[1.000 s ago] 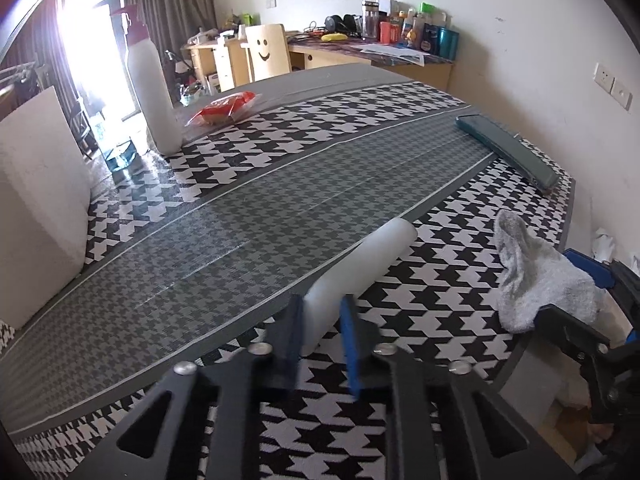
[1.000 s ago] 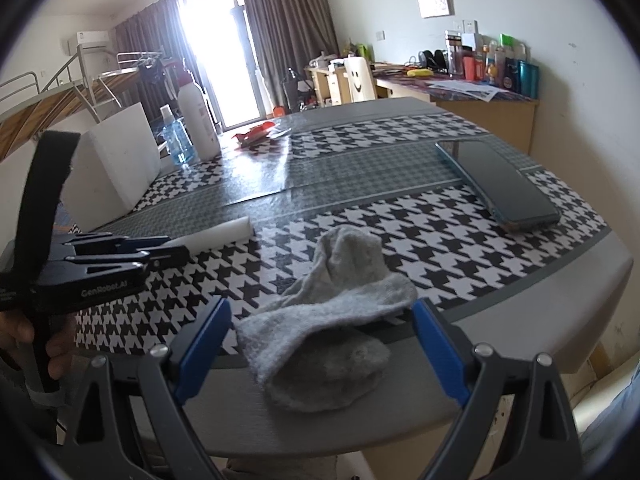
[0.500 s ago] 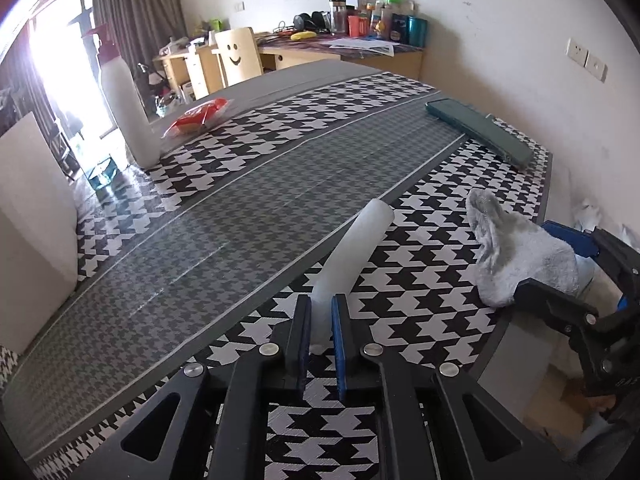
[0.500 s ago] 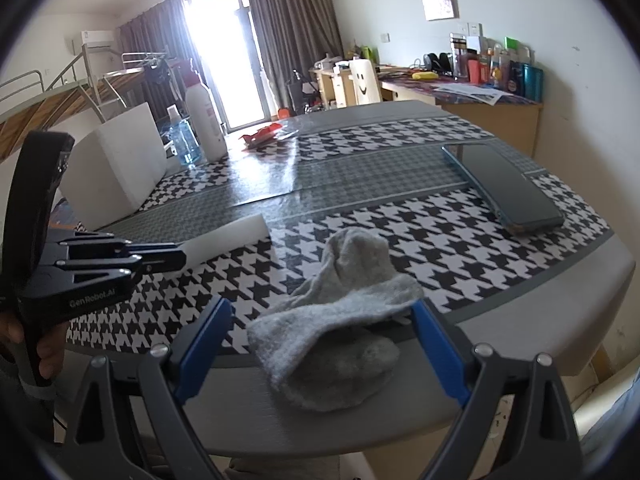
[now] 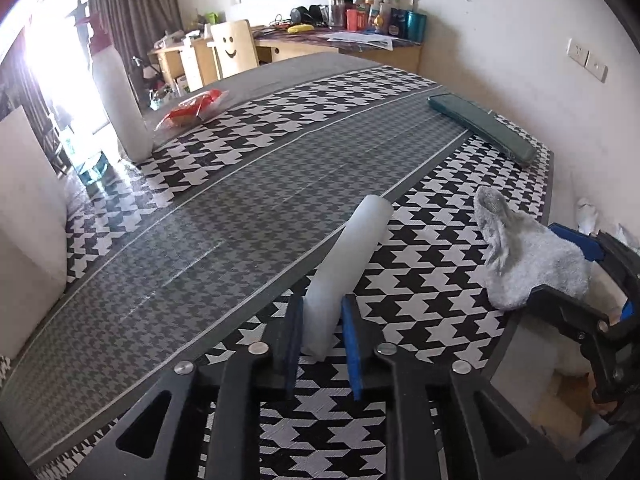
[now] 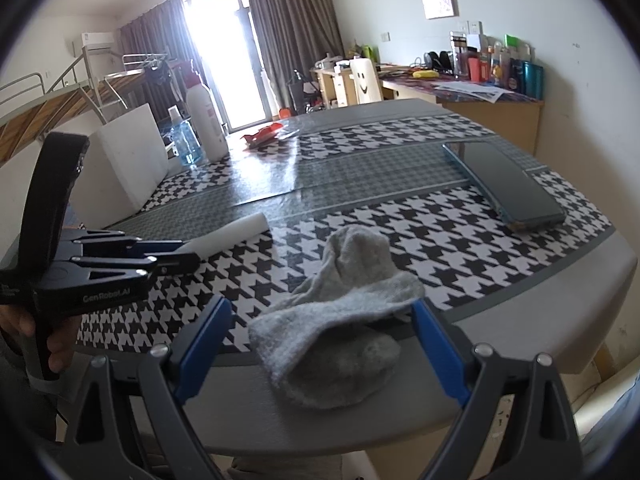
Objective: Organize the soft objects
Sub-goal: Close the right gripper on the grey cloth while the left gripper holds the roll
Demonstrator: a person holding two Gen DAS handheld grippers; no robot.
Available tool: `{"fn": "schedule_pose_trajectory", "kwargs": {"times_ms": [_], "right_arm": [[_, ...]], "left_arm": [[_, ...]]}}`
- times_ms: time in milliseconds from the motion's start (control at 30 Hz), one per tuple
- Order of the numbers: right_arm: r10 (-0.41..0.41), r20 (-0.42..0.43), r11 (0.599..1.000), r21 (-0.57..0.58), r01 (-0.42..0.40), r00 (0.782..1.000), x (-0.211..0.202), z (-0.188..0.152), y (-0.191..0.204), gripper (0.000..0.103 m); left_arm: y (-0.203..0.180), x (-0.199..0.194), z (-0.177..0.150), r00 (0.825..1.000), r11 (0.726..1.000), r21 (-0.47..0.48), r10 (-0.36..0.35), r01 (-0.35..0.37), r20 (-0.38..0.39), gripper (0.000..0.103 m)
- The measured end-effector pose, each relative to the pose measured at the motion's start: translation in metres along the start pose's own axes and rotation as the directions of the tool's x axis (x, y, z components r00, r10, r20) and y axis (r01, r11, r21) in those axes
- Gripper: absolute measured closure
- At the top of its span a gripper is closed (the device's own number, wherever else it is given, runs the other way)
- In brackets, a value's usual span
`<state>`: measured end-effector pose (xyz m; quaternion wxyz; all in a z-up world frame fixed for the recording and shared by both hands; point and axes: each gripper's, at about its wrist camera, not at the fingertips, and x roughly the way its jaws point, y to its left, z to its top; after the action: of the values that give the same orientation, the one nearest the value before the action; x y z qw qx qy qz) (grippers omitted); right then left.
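Observation:
A white foam roll point(image 5: 352, 248) lies on the houndstooth table point(image 5: 420, 320), its near end between the fingers of my left gripper point(image 5: 322, 312). The jaws are opening; the roll looks unsquashed, with a sliver of gap at the right blue pad point(image 5: 352, 340). From the right wrist view the left gripper point(image 6: 188, 258) sits low at the roll point(image 6: 232, 236), a hand on its handle. A crumpled grey sock point(image 6: 340, 320) lies at the table's near edge. My right gripper point(image 6: 320, 308) stands wide open around it, pads apart from the fabric.
A tall white bottle point(image 5: 120, 112) and a red packet point(image 5: 192, 112) stand far left. A dark flat case point(image 5: 480, 128) lies at the far right. A large white foam block point(image 5: 24, 232) sits at the left edge. A blue water bottle point(image 6: 186, 148) stands behind it.
The left jaws, which pinched the roll's end thin half a second ago, have spread and the foam has sprung back to full width. The right gripper and the sock have not moved.

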<state>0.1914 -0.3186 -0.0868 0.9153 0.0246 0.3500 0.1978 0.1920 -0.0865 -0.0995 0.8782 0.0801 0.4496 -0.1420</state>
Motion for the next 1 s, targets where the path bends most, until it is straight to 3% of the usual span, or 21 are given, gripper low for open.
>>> {"fn": "schedule_pose_trajectory", "kwargs": {"times_ms": [133,400,700,767,867,1000], "right_arm": [[0.001,0.002,1.0,-0.001,-0.001,1.0,-0.001,0.0,0.0,0.009],[-0.003,0.005,1.0,-0.009,0.003,1.0,-0.003,0.001,0.003,0.011],[-0.015,-0.042,1.0,-0.013,0.015,0.999,0.002,0.0,0.003,0.055],[-0.021,-0.058,1.0,-0.019,0.02,0.998,0.005,0.0,0.004,0.073],[-0.025,-0.071,1.0,-0.013,0.025,0.997,0.007,0.0,0.004,0.083],[-0.019,-0.055,1.0,-0.023,0.018,0.998,0.002,0.005,0.008,0.088]], "left_arm": [[-0.001,-0.009,-0.001,0.999,1.0,-0.003,0.004,-0.004,0.033,0.093],[-0.013,-0.056,-0.002,0.981,0.997,0.006,-0.072,0.072,0.182,0.093],[-0.02,-0.077,-0.008,0.971,0.997,0.028,-0.076,0.072,0.229,0.093],[-0.018,-0.077,-0.01,0.971,0.997,0.021,-0.073,0.07,0.228,0.093],[-0.015,-0.079,-0.012,0.97,0.998,0.01,-0.069,0.068,0.233,0.093],[-0.009,-0.085,-0.015,0.968,0.998,-0.006,-0.057,0.06,0.245,0.093]]}}
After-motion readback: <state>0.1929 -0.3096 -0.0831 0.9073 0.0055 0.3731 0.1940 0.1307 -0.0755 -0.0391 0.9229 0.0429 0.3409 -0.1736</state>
